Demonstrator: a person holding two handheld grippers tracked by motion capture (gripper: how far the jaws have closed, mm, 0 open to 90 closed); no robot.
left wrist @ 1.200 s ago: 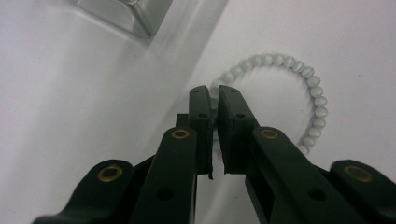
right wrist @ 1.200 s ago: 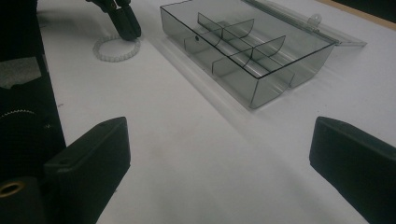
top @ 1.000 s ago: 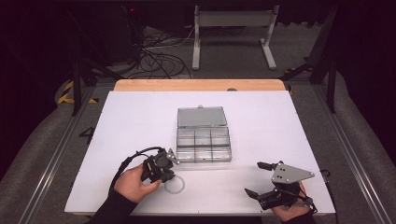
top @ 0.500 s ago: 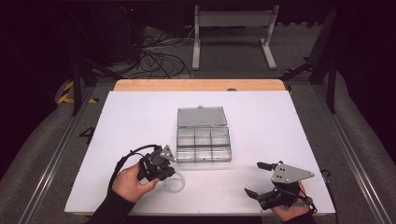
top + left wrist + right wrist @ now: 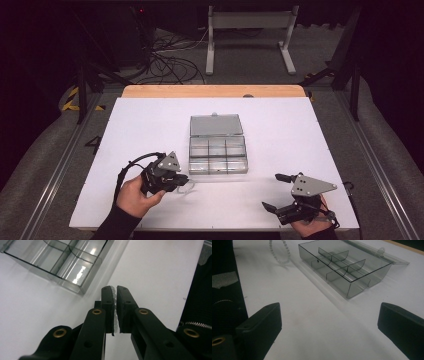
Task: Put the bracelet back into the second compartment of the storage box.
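Left tongs (image 5: 115, 293) pinching bead string (image 5: 115, 315) | right tongs (image 5: 329, 325) spread | compartment box (image 5: 218, 148) between

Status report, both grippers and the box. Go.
Left gripper shut on white bead bracelet, beside clear compartment box. Right gripper open, empty, resting on the table. Box lid open, visible compartments empty; nothing blocks the way.

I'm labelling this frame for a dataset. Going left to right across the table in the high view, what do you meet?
left gripper shut on a white bead ring → open clear compartment box → right gripper, jaws spread.
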